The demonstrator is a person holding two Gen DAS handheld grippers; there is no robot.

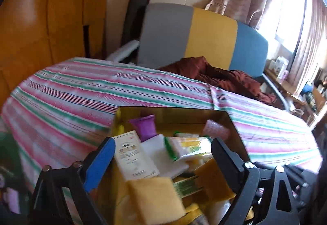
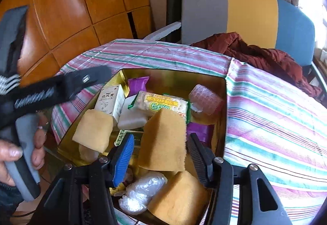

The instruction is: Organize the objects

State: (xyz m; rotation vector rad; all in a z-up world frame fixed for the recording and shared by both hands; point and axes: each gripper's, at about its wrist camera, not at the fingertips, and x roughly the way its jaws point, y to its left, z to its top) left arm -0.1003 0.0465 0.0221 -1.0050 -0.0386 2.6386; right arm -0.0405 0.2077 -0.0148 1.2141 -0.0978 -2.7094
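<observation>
A gold tin (image 2: pixel 173 75) sits on the striped tablecloth (image 2: pixel 276 122), packed with a white box (image 2: pixel 111 100), a cracker packet (image 2: pixel 163 102), purple packets (image 2: pixel 137 83), a pink roller (image 2: pixel 206 98), a clear bag (image 2: pixel 143 190) and yellow sponges (image 2: pixel 94 128). My right gripper (image 2: pixel 160 158) hangs over the tin. One yellow sponge (image 2: pixel 163 143) stands upright between its pads, with a gap at the blue pad. My left gripper (image 1: pixel 163 163) is wide open above the tin (image 1: pixel 173 112), nothing gripped; a yellow sponge (image 1: pixel 157 198) lies below it.
A hand (image 2: pixel 12 153) holds the left gripper's handle at the tin's left side. Behind the table stands a grey, yellow and blue chair (image 1: pixel 212 36) with a dark red garment (image 1: pixel 224 77) on it. A wooden cabinet (image 1: pixel 51 10) is at the left, and a curtained window (image 1: pixel 290 0) at the right.
</observation>
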